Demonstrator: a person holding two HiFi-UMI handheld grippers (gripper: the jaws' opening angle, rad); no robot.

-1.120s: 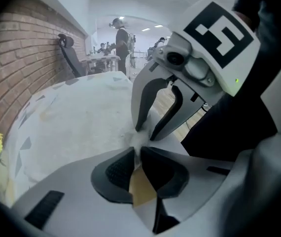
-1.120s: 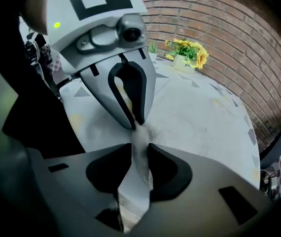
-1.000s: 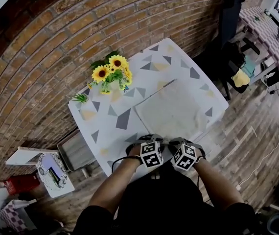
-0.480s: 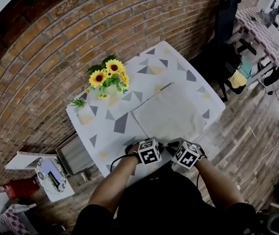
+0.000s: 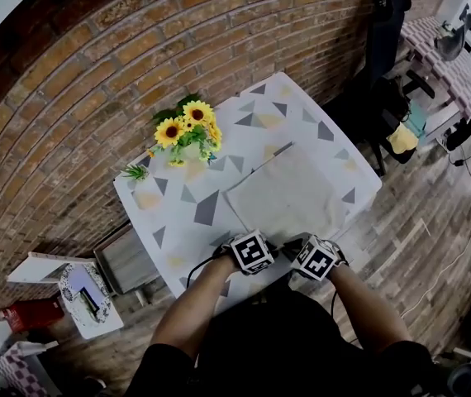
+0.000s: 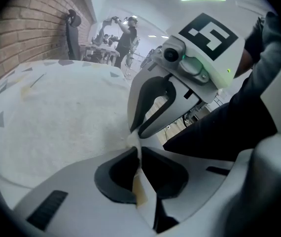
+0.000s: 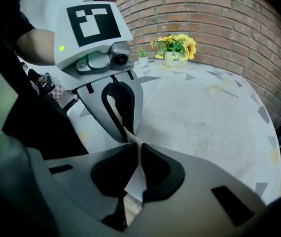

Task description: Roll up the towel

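Note:
A pale grey towel (image 5: 289,193) lies flat on the triangle-patterned table (image 5: 186,213). Both grippers sit close together at its near edge. In the left gripper view the towel (image 6: 56,117) spreads out ahead, and my left gripper (image 6: 135,144) is shut on a pinch of its edge, its jaws having just closed. My right gripper (image 7: 136,149) is also shut on the towel's (image 7: 204,117) edge, and its jaws have just been closing on the cloth. In the head view the left gripper (image 5: 267,242) and right gripper (image 5: 300,246) are nearly touching, their tips partly hidden by the marker cubes.
A vase of sunflowers (image 5: 187,131) and a small green plant (image 5: 136,172) stand at the table's far left by the brick wall. A dark chair (image 5: 388,23) stands beyond the far right corner. A box (image 5: 87,292) sits on the floor at the left.
Both hands stay at the towel's near edge. The left marker cube has rolled and shifted a little, and the right cube has turned slightly.

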